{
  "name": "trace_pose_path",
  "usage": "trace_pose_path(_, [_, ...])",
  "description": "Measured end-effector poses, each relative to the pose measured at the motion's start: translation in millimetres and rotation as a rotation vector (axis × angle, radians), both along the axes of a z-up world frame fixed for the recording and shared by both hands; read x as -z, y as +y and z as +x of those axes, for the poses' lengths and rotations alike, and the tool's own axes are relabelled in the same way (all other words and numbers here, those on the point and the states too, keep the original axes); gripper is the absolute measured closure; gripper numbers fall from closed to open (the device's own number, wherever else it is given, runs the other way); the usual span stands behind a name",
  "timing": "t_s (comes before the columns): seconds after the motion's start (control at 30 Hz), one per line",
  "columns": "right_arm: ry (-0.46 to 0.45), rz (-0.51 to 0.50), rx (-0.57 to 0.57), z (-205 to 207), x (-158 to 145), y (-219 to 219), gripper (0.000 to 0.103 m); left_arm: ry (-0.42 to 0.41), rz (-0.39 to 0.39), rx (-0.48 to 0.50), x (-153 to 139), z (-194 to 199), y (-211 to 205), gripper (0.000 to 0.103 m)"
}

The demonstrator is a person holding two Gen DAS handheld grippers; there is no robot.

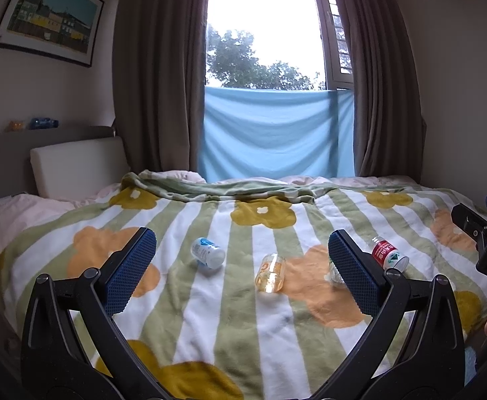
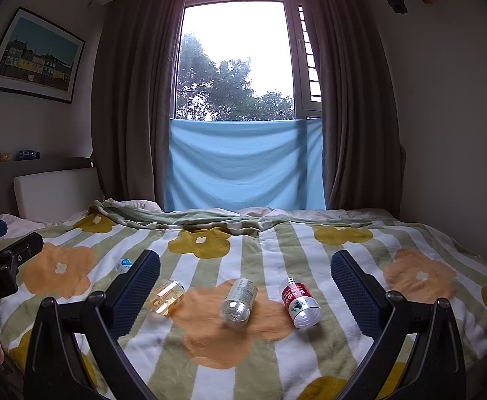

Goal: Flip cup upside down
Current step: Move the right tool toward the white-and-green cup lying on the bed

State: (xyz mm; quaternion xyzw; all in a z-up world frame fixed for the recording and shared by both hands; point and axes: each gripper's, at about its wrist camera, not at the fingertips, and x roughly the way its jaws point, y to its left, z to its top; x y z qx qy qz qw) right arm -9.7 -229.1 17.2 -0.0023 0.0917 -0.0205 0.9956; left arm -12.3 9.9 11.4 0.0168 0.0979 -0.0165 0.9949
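Note:
Several small cup-like bottles lie on their sides on the flowered blanket (image 1: 230, 333). In the left wrist view: a white-and-blue one (image 1: 207, 253), a clear yellow one (image 1: 270, 272), a clear one (image 1: 335, 272) partly hidden behind my right finger, and a red-labelled one (image 1: 388, 254). In the right wrist view: the yellow one (image 2: 167, 297), the clear one (image 2: 238, 302), the red one (image 2: 299, 302), and the white-blue one (image 2: 124, 265) half hidden. My left gripper (image 1: 242, 266) is open and empty, short of them. My right gripper (image 2: 245, 286) is open and empty.
The bed fills the lower view, with a folded blanket edge (image 1: 217, 188) at the far side. A headboard cushion (image 1: 77, 166) stands at the left. Curtains and a blue cloth (image 1: 273, 133) hang at the window. The other gripper shows at the view edge (image 1: 483, 240) (image 2: 3, 266).

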Motion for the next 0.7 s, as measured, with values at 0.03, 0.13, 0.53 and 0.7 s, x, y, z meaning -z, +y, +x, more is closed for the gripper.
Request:
trace_pose_path(0.03, [0.002, -0.001, -0.003, 0.3, -0.2, 1.0, 0.0, 0.0, 0.0, 0.0, -0.2, 0.1, 0.0, 0.0])
trace_pose_path(0.13, [0.0, -0.006, -0.004, -0.4, -0.3, 3.8, 0.0, 0.001, -0.001, 0.0, -0.5, 0.2, -0.3, 0.0])
trace_pose_path(0.53, [-0.002, -0.004, -0.021, 3.1, 0.8, 8.1, 0.0, 0.004, -0.005, -0.001, 0.4, 0.3, 0.8, 0.0])
trace_pose_path(0.7, [0.002, -0.003, -0.027, 4.3, 2.4, 9.4, 0.0, 0.004, -0.005, -0.001, 0.3, 0.3, 1.2, 0.0])
